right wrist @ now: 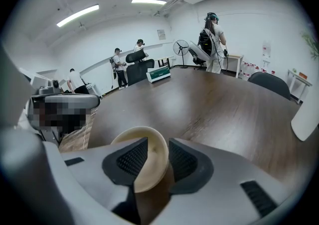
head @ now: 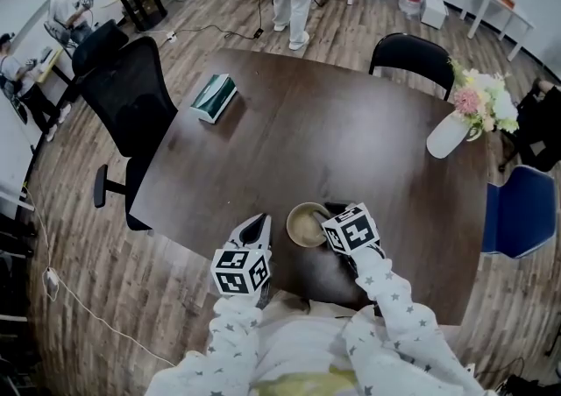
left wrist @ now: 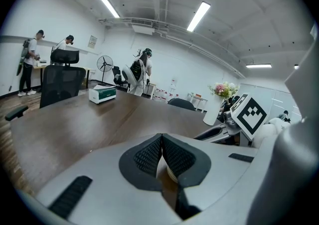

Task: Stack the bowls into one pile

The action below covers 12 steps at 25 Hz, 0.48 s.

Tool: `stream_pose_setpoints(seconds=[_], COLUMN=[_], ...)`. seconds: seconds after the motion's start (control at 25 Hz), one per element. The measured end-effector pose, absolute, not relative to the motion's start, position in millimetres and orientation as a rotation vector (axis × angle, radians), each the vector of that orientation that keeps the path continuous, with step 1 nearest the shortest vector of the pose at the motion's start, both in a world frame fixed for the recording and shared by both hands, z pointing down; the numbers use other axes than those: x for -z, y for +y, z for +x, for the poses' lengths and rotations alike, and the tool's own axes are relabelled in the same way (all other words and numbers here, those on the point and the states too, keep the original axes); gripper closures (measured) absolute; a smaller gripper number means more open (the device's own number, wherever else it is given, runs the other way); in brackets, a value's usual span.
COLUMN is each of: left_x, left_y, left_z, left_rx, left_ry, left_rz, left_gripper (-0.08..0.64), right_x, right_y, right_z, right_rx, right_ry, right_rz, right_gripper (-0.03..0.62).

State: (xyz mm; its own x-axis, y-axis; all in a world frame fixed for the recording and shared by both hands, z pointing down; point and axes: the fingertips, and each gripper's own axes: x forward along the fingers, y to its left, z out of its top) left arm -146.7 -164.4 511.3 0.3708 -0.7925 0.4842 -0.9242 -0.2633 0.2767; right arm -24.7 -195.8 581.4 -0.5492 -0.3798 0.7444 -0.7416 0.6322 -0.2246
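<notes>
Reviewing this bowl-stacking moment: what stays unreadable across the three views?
- Number of bowls in the pile: in the right gripper view, the open right gripper straddles the rim of the beige round bowl and its grey body hides everything below. In the head view, its marker cube covers the bowl's right side.
- Left gripper view: the shut left gripper leaves only a sliver of bowl visible.
- Print on the green-and-white box: too small in every view.

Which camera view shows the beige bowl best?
The head view: the bowl shows almost whole, from above, on the table. The right gripper view shows it near, partly behind the fingers; the left gripper view shows only a sliver.
</notes>
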Motion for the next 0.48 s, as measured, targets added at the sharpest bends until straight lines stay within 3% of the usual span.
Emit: stream_pose_setpoints(seconds=[0.24,0.48], left_x=[-504,-491], left_y=[-166,-172], left_z=[-140,-135], left_rx=[-0.335,-0.315], left_ry=[-1.476,-1.473], left_rz=[2.143,2.194], left_gripper=[0.534,0.534], right_x=[-565,-543], right_y=[-201,-208], right_z=[-21,-18], right_rx=[-0.719,-0.717], right_ry=[-2.250,-2.372], right_rz=[0.908,0.930], right_gripper=[0.451,0.545])
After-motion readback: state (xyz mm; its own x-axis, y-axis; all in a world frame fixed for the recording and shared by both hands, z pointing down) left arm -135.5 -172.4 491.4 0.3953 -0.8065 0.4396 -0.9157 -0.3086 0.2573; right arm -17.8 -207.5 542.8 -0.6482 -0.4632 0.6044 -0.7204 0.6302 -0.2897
